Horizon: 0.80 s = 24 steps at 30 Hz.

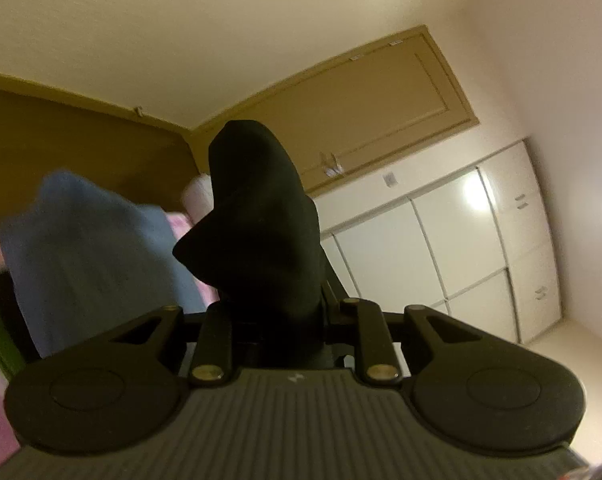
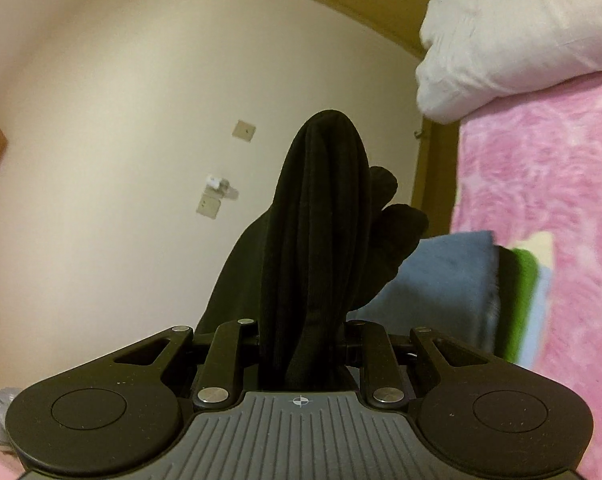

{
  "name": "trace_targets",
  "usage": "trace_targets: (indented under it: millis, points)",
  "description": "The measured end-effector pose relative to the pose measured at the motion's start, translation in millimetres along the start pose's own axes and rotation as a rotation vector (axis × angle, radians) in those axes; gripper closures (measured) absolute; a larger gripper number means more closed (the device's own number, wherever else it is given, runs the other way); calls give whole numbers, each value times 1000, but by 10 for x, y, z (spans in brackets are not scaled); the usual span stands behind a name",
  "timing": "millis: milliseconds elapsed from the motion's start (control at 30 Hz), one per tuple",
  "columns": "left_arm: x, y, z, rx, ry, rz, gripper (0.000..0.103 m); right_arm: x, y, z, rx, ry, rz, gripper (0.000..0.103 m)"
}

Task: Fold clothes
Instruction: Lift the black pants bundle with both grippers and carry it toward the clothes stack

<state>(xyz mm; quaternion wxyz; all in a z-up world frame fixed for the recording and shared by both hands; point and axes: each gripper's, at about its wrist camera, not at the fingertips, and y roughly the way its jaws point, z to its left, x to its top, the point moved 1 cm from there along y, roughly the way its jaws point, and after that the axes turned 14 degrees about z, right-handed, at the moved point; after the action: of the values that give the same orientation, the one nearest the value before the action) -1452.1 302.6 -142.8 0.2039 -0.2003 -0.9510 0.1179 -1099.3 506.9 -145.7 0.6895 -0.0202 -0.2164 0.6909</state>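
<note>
Left wrist view: left gripper (image 1: pixel 277 312) clenched on black garment (image 1: pixel 261 216); matte knit bunched into a rounded lump that covers the fingers, no pad visible.
Left gripper body: black plastic linkage, brass-coloured pivot pins, ribbed grey housing with a small pale mark at its centre, not readable.
Blue cloth (image 1: pixel 85 248): just left of the black garment, soft, blurred, folded look.
Pink bedding (image 1: pixel 185 232): patterned strip between the blue cloth and the black garment.
White cabinets (image 1: pixel 441 240): right of the black garment, glossy flat doors with a lamp glare.
Brown door (image 1: pixel 381 112): above those cabinets, panelled.
Right wrist view: right gripper (image 2: pixel 305 344) clenched on the black garment (image 2: pixel 321 220); ribbed vertical folds rise from between the jaws, two rounded lobes on its right side.
Right gripper housing: ribbed grey, small crosshair mark, silver pivot pins.
Stacked cloths (image 2: pixel 453 280): right of the black garment; blue on the near side, then dark, green and pale layers, edges blurred.
Pink bedding (image 2: pixel 541 220): fluffy, mottled, far right of the garment.
White pillow (image 2: pixel 521 32): soft, creased, above the pink bedding.
Wall plates (image 2: pixel 243 130): beige squares left of the garment, no text legible.
</note>
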Motion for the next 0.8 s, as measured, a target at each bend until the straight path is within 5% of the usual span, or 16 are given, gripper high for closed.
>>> trace_targets:
  millis: [167,267,367,467,633,800]
  points:
    - [263,367,763,222,-62,65,83,284,855,-617,-106,131,108,77]
    - [331,402,987,235,-88,84,81,271,1138,-948,-218,188,155,68]
    - [438,469,940,239,-21,112,81,244,1058,-984,-166,175,112,68]
    - [551,607,884,238,37,138,81,329,1067,-940,-210,95,78,68]
    - [711,744,883,306,122,231,77,328,991,-992,-259,161,82,67]
    - [780,483,691,372,108,248,77,313,665,-560,-425,3,45,67]
